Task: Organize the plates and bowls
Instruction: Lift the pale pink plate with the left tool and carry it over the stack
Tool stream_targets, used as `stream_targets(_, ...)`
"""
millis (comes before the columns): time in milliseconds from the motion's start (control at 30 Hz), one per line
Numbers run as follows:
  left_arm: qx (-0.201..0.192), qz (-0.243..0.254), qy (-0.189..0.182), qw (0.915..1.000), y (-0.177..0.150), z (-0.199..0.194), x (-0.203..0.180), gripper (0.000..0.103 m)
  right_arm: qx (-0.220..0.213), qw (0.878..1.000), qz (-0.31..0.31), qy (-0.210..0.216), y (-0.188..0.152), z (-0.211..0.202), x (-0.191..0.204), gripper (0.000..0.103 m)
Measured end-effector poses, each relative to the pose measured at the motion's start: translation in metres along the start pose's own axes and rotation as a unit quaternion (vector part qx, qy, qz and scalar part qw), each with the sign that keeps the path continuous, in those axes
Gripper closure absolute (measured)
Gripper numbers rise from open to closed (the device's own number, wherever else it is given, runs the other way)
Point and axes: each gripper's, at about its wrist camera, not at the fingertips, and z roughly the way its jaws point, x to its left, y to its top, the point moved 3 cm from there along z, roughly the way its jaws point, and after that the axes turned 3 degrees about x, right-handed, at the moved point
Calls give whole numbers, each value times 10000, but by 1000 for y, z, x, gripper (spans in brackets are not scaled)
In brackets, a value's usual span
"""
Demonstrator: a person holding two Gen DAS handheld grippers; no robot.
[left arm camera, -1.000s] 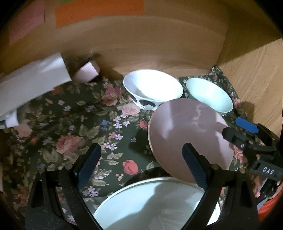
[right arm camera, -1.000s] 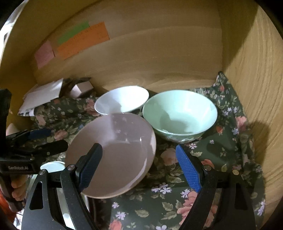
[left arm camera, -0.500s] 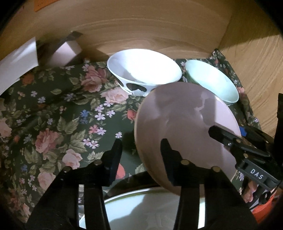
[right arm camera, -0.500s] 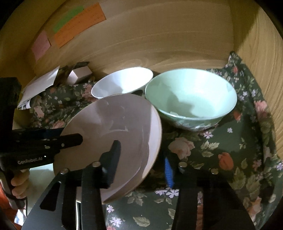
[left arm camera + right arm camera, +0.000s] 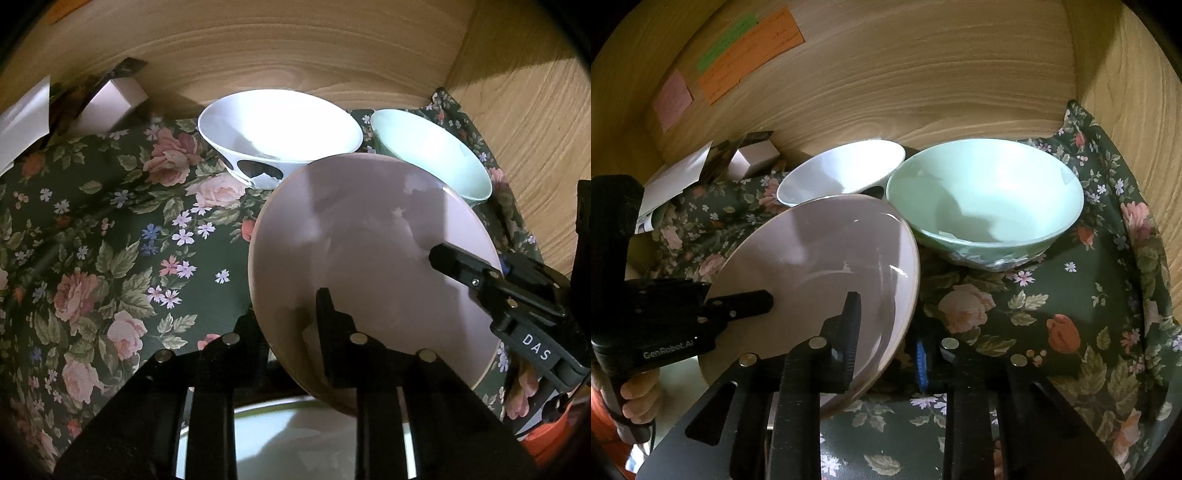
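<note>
A: What could go wrong here?

B: The round pale pink ceramic plate [image 5: 369,258] is pinched on two edges at once and held tilted, clear of the dark floral cloth [image 5: 110,240]. If the two hands pull unevenly, I'd expect the glazed rim to slip out of one grip and drop onto the white plate [image 5: 295,443] below, or swing into the wide white ceramic bowl with black patches [image 5: 280,133] or the mint-green ceramic bowl [image 5: 986,199] just behind it.

A: How do the grippers stand?

B: The left gripper [image 5: 291,325] is clamped narrow on the plate's near left edge, one finger over the top face, the other under the rim. The right gripper [image 5: 886,339] is closed just as tight on the right edge, a black finger inside the dish and the blue-padded one beneath.

A: And the bowls?

B: Both sit on the cloth against the wooden back wall [image 5: 923,74], side by side and close together; I can't tell if they touch.
</note>
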Motion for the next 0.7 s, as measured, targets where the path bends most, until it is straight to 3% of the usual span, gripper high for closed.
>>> stream_targets(700,-703,-139,-181,9973,-13,-62,2,80,-462,9988,-129,-43,8,-44,32,81)
